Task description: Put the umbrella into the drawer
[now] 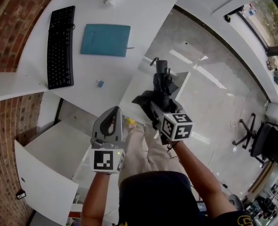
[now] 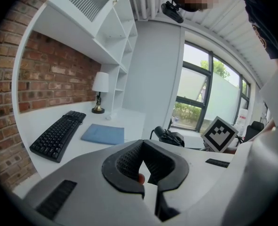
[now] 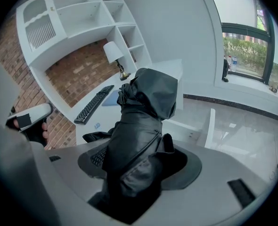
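**Umbrella in the right gripper, axis pointing away**

The folded black umbrella (image 3: 139, 126) sits clamped between the jaws of the right gripper (image 3: 140, 166). Its long axis runs out along the jaws, away from the person and tilted down towards the desk (image 1: 129, 22) edge. The left gripper (image 2: 141, 147) is nearby, jaws together and empty (only a fingertip shows behind them). The white unit (image 1: 49, 147) low at the left is probably the drawer. It lies left of the umbrella, nearer the left gripper.
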Demonstrator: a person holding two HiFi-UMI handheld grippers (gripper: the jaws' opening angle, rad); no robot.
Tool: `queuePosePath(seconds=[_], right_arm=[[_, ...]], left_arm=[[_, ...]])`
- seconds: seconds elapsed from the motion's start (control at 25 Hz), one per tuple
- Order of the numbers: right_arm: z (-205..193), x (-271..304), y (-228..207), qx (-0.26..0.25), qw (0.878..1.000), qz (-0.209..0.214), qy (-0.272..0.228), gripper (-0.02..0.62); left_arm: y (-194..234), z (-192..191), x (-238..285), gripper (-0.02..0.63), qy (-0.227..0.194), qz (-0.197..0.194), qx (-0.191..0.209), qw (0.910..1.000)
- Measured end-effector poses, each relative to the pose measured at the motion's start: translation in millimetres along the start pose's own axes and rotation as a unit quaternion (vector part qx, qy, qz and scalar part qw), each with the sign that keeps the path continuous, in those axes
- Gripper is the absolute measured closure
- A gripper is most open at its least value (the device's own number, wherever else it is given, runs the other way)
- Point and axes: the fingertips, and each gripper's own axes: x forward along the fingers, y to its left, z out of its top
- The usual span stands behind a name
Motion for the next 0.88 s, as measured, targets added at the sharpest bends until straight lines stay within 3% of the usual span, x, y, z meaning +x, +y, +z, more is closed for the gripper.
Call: queuePosePath(seconds=[0.28,0.64,0.88], right_arm=[[-14.0,27.6,-4.0,0.004,1.000,0.005,0.024,0.333],[-32.0,66.0,-13.6,0.011,0.998,-0.007,0.056,0.333],[-51.1,92.1,-19.1,0.033,0.997,-0.023,0.073,0.333]], left_arm=[[-4.9,-13.3,6.5,0.589,0.003,0.001,-0.011,0.9999],[-0.5,-23.4,9.8,0.589,0.009,0.011,-0.055,0.9984],[-0.9,-30.9,11.2,0.589,0.015,0.014,-0.052,0.9985]])
